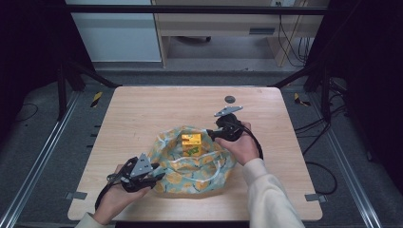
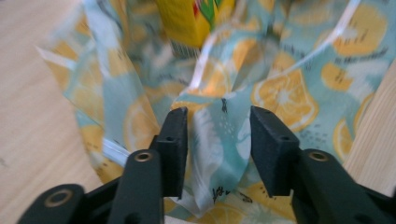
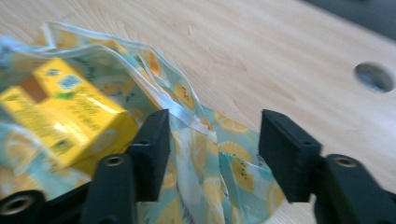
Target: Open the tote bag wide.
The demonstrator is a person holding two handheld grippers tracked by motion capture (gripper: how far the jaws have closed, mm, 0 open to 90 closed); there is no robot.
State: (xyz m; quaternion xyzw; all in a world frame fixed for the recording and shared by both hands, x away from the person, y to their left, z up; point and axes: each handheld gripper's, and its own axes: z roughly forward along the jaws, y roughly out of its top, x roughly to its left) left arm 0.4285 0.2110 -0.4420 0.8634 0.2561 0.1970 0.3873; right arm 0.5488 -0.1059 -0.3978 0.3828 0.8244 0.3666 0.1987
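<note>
Right gripper view: yellow carton (image 3: 60, 121), print unreadable.

Both forearms come in from the near edge in the high view. The left hand (image 1: 116, 197) grips the left gripper (image 1: 151, 179) low at the near left, its grey three-cornered plate facing up and its jaws pointing right. In the left gripper view those jaws stand apart. The right hand (image 1: 243, 146), in a pale sleeve, reaches farther forward and holds the right gripper (image 1: 210, 135) aimed left. Its jaws are spread wide, though that view is somewhat blurred.
</note>
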